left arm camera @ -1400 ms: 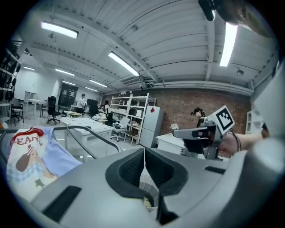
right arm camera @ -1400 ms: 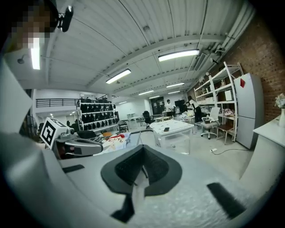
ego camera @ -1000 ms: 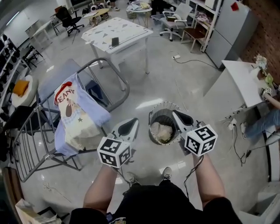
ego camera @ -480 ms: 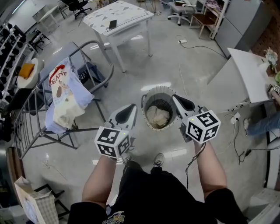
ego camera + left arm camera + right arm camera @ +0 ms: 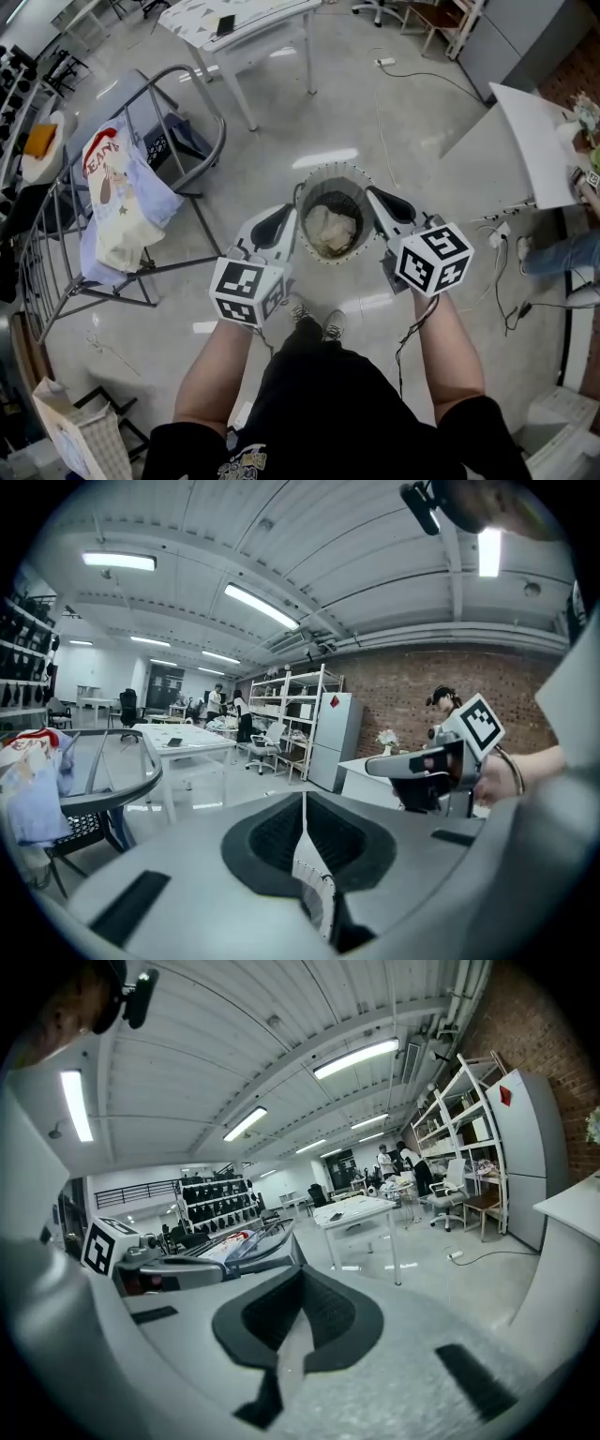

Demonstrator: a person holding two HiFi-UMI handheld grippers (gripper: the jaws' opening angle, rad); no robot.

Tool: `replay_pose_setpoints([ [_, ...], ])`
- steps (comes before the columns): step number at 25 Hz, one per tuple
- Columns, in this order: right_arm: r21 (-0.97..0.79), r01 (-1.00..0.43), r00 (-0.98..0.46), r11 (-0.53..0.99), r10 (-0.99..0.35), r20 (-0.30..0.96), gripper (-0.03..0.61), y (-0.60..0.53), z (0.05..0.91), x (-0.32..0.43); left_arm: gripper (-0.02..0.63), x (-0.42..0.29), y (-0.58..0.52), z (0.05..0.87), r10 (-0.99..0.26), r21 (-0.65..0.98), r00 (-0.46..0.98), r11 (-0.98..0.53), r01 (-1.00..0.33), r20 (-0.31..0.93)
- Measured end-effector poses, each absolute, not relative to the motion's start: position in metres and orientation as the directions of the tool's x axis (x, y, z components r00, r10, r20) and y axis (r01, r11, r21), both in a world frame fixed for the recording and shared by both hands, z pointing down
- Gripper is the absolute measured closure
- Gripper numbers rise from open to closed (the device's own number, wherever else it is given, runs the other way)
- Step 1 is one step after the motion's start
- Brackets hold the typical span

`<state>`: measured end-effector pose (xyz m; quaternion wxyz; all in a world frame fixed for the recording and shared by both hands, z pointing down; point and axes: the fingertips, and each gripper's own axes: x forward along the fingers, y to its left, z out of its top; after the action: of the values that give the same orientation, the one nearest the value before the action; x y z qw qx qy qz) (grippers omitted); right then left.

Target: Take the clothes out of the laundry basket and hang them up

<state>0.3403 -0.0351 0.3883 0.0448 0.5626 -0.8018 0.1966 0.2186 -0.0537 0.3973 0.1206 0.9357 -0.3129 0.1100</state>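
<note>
A garment (image 5: 117,211) is hanging on the drying rack (image 5: 222,127) at the left. The left gripper (image 5: 272,227) is hovering beside the laundry basket (image 5: 328,170), jaws pressed together and empty, and pale clothes (image 5: 330,230) are lying inside. The right gripper (image 5: 389,208), likewise closed on nothing, is flanking the opposite rim. Both jaws need spreading before dipping in and pinching one top fold.

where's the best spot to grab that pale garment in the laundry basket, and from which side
Grip the raised, bunched fold on top of the pale garment, coming straight down through the open mouth of the laundry basket. The basket stands upright and its wall rings the crumpled cloth, so a side approach looks blocked.
</note>
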Motion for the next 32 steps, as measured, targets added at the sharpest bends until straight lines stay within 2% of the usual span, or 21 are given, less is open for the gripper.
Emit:
replay_pose_setpoints([
  [17,-0.287,-0.931,-0.318,0.225,-0.885,0.339,0.569,-0.116,0.431,0.329,0.600,0.222,-0.132,0.454,-0.474,0.213,0.833,-0.816,-0.538,0.287],
  [19,-0.296,-0.928,-0.325,0.226,-0.880,0.347,0.535,-0.121,0.440,0.330,0.600,0.224,-0.135,0.462,-0.471,0.223,0.832,-0.813,-0.538,0.293],
  [24,-0.313,-0.918,-0.354,0.244,-0.862,0.364,0.500,-0.136,0.467,0.342,0.598,0.235,-0.139,0.480,-0.480,0.231,0.824,-0.802,-0.552,0.303],
  [32,-0.387,-0.865,-0.471,0.321,-0.786,0.401,0.459,-0.161,0.534,0.369,0.515,0.254,-0.144,0.517,-0.584,0.195,0.750,-0.733,-0.651,0.311],
])
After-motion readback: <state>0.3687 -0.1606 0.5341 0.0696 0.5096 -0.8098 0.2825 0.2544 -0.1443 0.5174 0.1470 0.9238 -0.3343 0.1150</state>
